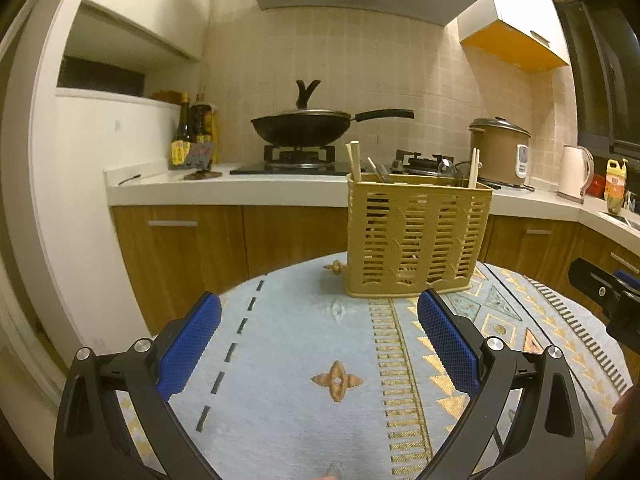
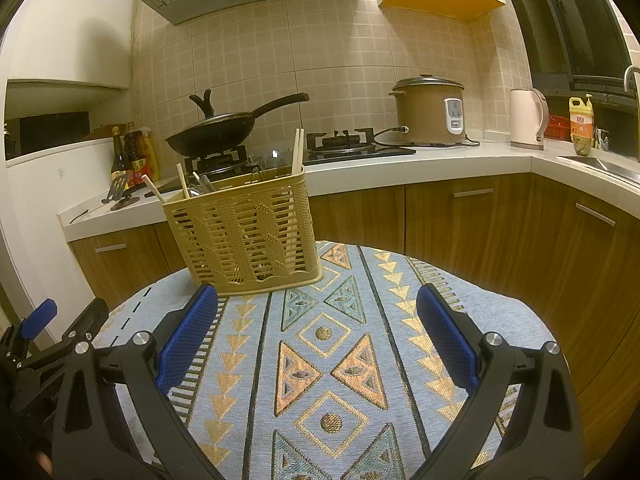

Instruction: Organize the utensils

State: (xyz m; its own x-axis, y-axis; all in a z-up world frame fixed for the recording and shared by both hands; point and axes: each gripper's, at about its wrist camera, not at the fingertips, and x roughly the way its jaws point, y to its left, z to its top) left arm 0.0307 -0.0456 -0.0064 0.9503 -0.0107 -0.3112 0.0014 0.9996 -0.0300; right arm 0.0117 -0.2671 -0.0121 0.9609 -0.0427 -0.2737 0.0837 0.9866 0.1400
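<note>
Utensil basket (image 1: 416, 240) upright on tablecloth (image 1: 300, 340); both grippers empty, fingers (image 2: 188, 340) apart.

Utensil lower ends hidden inside slatted basket (image 1: 416, 236), right gripper (image 1: 616, 296) cut by frame edge

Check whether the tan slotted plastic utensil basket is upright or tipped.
Upright: the tan slotted plastic utensil basket stands on its base on the patterned tablecloth, wooden chopsticks poking out the top.
</note>
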